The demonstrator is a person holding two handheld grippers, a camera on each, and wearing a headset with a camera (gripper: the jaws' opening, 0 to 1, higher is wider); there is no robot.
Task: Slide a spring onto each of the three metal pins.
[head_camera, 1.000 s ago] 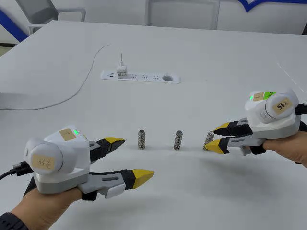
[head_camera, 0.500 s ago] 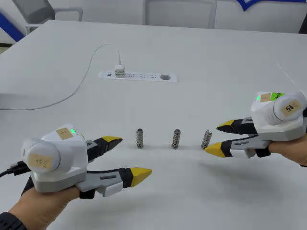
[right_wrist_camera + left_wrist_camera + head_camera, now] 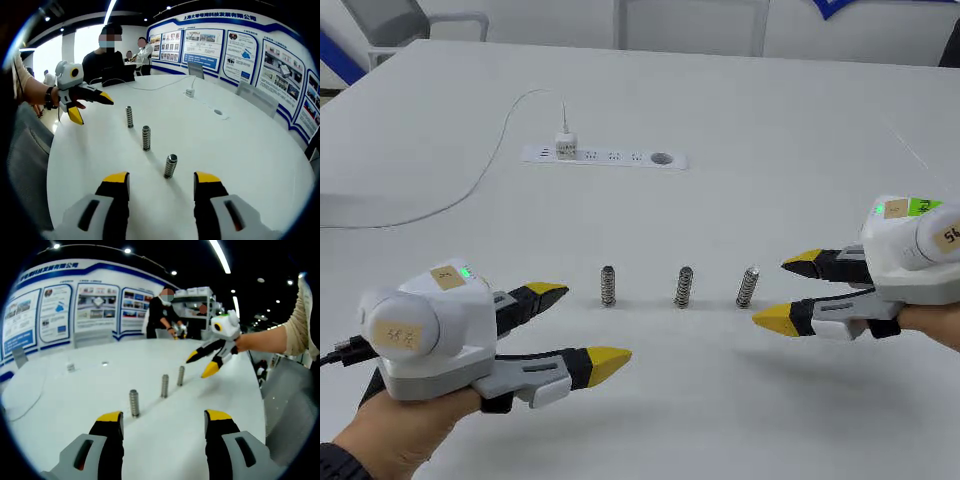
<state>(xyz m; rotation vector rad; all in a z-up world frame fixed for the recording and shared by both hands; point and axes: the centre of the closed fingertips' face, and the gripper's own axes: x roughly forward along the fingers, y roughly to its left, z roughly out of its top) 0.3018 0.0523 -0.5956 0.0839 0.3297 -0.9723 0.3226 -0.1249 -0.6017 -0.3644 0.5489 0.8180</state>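
Three small metal springs stand in a row on the white table: the left spring (image 3: 608,285), the middle spring (image 3: 684,287) and the right spring (image 3: 748,287), which leans a little. The pins inside them are hidden. My right gripper (image 3: 788,291) hovers open just right of the right spring, not touching it; in its own view that spring (image 3: 170,166) stands just ahead of its open jaws (image 3: 161,177). My left gripper (image 3: 582,325) is open and empty, front-left of the left spring (image 3: 134,403).
A white power strip (image 3: 605,156) with a plugged charger (image 3: 565,146) and a trailing cable (image 3: 490,175) lies behind the springs. Chairs stand at the table's far edge. People stand beyond the table in the gripper views.
My right gripper has drawn back to the right, away from the right spring, and its jaws have spread wider. The left gripper has stayed about where it was. The head camera has tilted slightly.
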